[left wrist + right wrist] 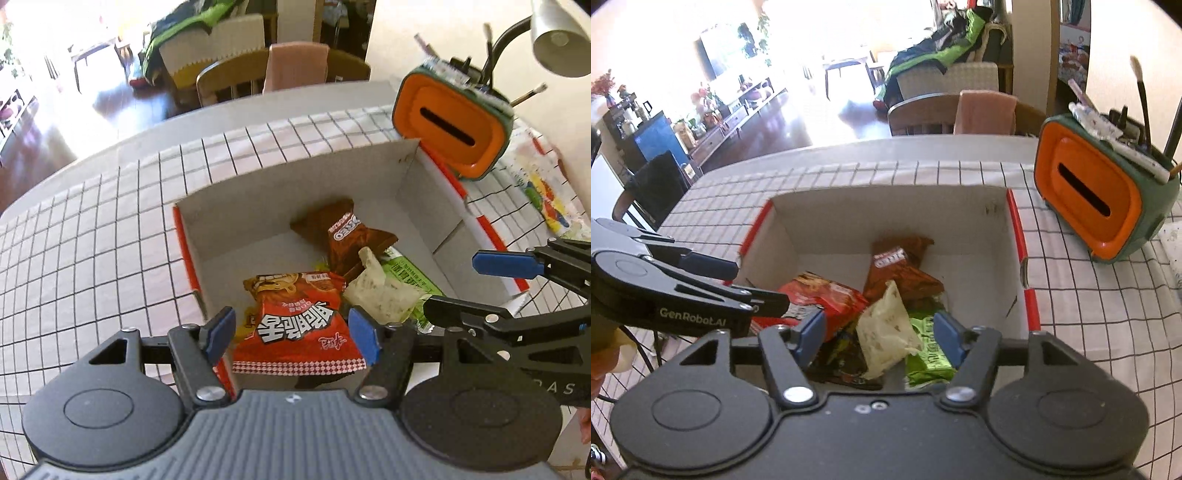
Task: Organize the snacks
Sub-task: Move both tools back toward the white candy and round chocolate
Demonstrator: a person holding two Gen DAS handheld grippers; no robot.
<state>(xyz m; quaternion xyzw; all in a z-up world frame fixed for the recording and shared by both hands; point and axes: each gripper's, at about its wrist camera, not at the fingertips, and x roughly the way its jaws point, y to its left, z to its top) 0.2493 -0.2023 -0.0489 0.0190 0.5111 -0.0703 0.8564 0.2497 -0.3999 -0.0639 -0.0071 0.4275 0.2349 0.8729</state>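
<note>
Red packet shows fully only from the left; both claws gape, seemingly empty.

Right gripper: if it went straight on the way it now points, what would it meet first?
Most likely the white packet, which lies between the open jaws of the right gripper on the pile in the box, with the green packet beside it. Depth is unclear.

Snack packets in box; organizer right.
</note>
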